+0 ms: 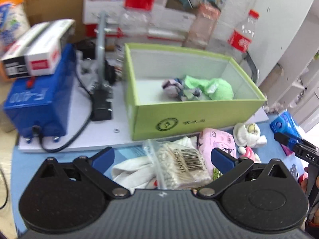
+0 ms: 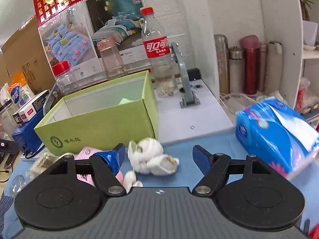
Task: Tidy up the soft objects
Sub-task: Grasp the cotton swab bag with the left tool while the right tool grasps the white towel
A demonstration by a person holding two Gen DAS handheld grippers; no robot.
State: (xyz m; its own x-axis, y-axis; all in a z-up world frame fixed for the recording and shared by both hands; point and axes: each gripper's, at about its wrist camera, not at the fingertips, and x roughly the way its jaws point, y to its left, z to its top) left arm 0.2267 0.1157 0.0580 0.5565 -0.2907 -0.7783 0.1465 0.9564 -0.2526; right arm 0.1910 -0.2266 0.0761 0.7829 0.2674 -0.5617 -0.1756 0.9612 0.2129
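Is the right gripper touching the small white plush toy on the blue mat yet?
Apart. In the right wrist view the right gripper is open, and blue mat shows between each fingertip and the small white plush toy.

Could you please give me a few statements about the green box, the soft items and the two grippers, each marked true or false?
1. The green box already holds a green soft item. True.
2. The white plush toy lies inside the box. False: it lies on the blue mat in front of the box.
3. The right gripper is clamped on the plush toy. False: its jaws stand open with the toy between them.
4. The left gripper is open above a bag of cotton swabs. True.
5. The blue tissue pack sits in the box. False: it is outside, to the right.
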